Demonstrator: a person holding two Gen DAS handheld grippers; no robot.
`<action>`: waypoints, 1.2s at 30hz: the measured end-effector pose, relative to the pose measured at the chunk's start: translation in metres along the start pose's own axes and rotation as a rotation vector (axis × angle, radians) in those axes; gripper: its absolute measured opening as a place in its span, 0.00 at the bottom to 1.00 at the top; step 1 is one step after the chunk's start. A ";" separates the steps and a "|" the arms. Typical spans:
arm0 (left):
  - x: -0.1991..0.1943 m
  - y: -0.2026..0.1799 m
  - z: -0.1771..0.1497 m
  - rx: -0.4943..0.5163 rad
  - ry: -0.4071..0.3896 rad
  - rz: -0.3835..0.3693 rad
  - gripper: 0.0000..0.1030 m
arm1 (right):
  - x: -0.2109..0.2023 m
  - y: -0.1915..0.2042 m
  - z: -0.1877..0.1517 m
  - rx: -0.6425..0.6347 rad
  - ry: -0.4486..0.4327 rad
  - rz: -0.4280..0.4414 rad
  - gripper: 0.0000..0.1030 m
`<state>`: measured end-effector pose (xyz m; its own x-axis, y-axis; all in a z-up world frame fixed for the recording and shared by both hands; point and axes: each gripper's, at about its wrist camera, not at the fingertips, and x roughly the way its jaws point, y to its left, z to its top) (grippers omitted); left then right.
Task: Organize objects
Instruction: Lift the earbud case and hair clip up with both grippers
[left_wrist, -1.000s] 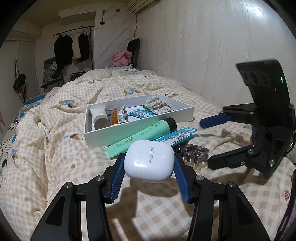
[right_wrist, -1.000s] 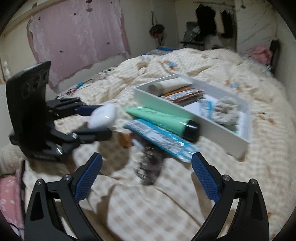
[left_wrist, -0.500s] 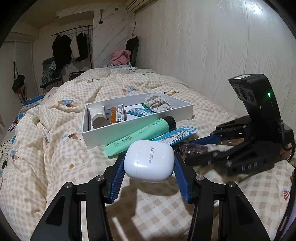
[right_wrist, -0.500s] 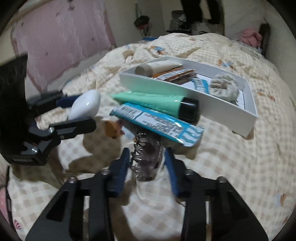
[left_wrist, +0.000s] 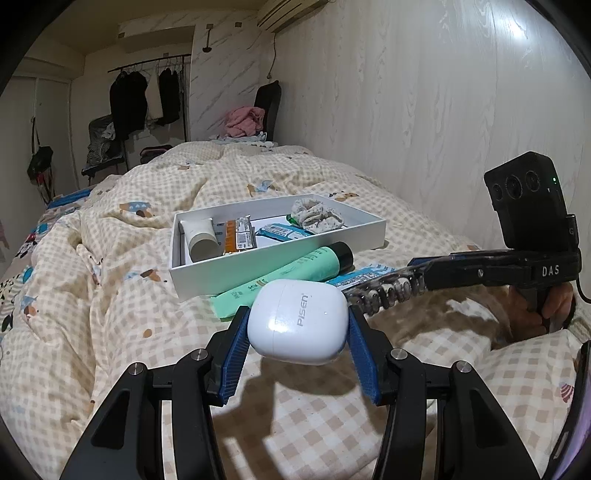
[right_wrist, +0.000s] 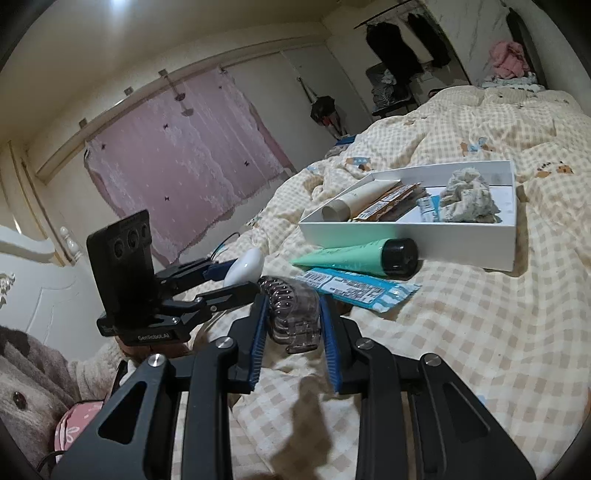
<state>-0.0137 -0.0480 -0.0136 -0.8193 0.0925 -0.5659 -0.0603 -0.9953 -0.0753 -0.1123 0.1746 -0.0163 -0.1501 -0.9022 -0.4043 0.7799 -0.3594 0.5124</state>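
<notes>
My left gripper (left_wrist: 297, 311) is shut on a white earbud case (left_wrist: 295, 325), held above the checked quilt. In the right wrist view, the jaws of my right gripper (right_wrist: 292, 301) are closing, and their blue pads press a smoky clear hair claw clip (right_wrist: 295, 317) that hangs just off the quilt. The clip (left_wrist: 388, 295) also shows right of the case in the left wrist view. Beyond both, a green tube (left_wrist: 295, 271) and a blue packet (right_wrist: 354, 288) lie against the front wall of a white tray (left_wrist: 273, 266).
The tray holds a cream tube (left_wrist: 201, 236), orange packets (left_wrist: 238, 236), a small blue packet (left_wrist: 280, 232) and a scrunchie (left_wrist: 317, 218). A pale wall (left_wrist: 424, 110) runs along the bed's right side. A hand (left_wrist: 535, 310) grips the right tool.
The right gripper came down over the claw clip, closed its jaws on it, rolled and raised it off the quilt. The left gripper and earbud case stayed put.
</notes>
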 end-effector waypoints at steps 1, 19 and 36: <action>0.000 0.000 0.000 -0.001 0.002 0.000 0.49 | -0.003 -0.001 0.000 0.010 -0.009 -0.009 0.28; 0.000 -0.001 -0.001 0.002 0.008 0.000 0.49 | -0.019 -0.034 -0.002 0.159 -0.087 -0.004 0.28; -0.012 -0.007 -0.003 0.033 -0.065 0.050 0.49 | -0.029 -0.030 -0.004 0.147 -0.131 -0.004 0.28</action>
<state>-0.0019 -0.0422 -0.0094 -0.8570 0.0415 -0.5136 -0.0361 -0.9991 -0.0205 -0.1295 0.2125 -0.0229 -0.2382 -0.9207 -0.3091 0.6836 -0.3850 0.6201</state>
